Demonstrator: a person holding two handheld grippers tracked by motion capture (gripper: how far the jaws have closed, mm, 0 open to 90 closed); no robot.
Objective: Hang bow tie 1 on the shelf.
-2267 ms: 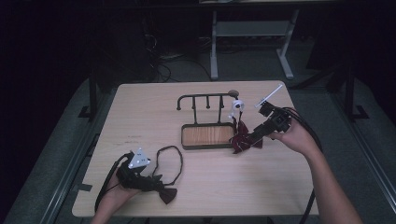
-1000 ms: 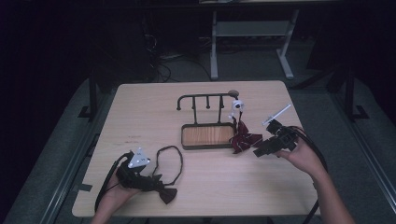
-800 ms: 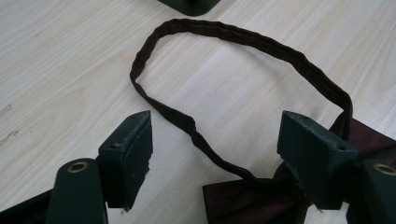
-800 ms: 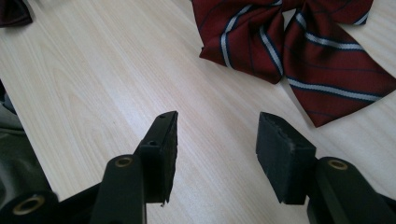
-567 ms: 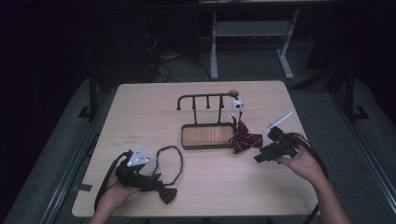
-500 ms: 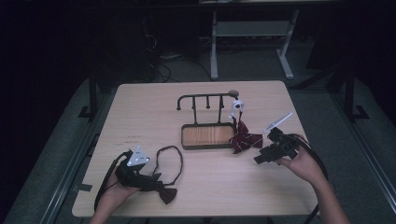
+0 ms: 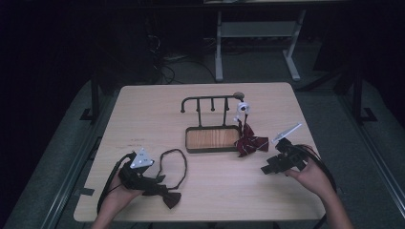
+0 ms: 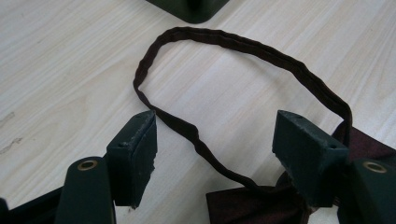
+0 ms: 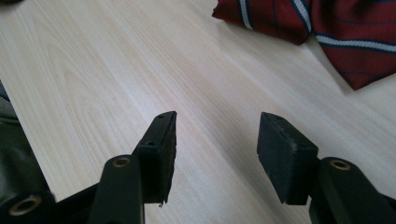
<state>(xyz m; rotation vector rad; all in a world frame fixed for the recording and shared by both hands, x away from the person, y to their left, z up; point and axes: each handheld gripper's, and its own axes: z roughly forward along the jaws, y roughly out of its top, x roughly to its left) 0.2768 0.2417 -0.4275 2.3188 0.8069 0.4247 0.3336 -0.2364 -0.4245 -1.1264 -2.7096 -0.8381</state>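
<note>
Table: rack tray taken as landmark. Striped bow tie is laid just right of it; dark bow tie near-left. Right gripper held apart, empty. Left gripper: jaws just narrowed, strap between, unclamped. Step judged: pickup; clamp needed next.

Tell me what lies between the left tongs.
The dark bow tie's strap loops on the table between the open left tongs; the bow sits partly hidden under one jaw.
</note>
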